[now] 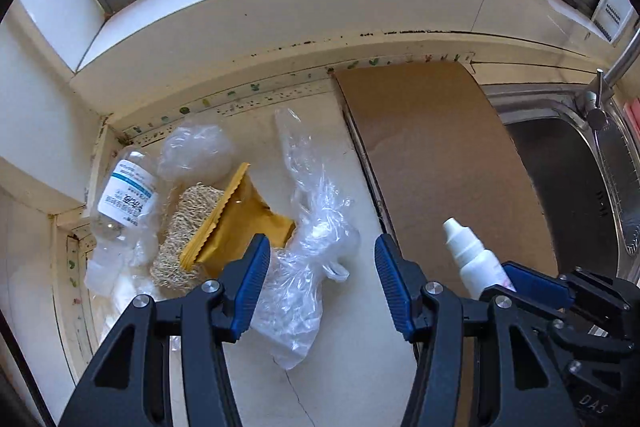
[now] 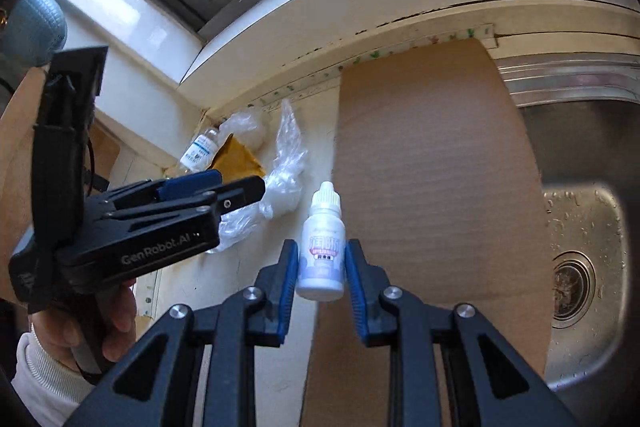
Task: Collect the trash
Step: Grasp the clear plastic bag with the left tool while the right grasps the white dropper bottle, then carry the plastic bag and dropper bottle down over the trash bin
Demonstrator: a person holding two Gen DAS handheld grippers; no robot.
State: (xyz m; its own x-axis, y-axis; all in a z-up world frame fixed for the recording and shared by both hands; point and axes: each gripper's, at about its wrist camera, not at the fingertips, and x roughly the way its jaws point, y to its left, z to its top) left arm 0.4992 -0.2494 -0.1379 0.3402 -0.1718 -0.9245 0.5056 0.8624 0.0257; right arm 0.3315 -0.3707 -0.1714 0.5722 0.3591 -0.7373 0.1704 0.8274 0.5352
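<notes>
A small white dropper bottle (image 2: pixel 321 251) is being held upright in the right gripper (image 2: pixel 322 269), pads pressing on both sides of its labelled body, jaws narrow. The grip is being kept low on the body, likely so the cap stays clear and the bottle does not tip. It is being carried above the brown cardboard sheet (image 2: pixel 432 163) that is lying over the counter edge and part of the steel sink (image 2: pixel 580 239).

The left gripper (image 1: pixel 322 283) is being aimed steeply down at the trash pile, jaws about half open, nothing pressed between the pads. A crumpled clear plastic bag (image 1: pixel 308 239) is lying on the white counter (image 1: pixel 352 379) right under and between the open fingers, so it is judged as the next pick; the opening is probably being sized for that soft bulk.

The remaining trash is sitting bunched in the counter corner against the wall: a clear plastic bottle with a blue-white label (image 1: pixel 124 203), a second wad of clear plastic (image 1: pixel 196 151), a yellow-brown wrapper (image 1: pixel 240 223) resting across a fibrous scrubber pad (image 1: pixel 180 235). These are touching or overlapping one another, left of the bag.

No bin is being shown in either view, so the drop point cannot be told. Soft film may be slipping or dragging the wrapper along when pinched.
</notes>
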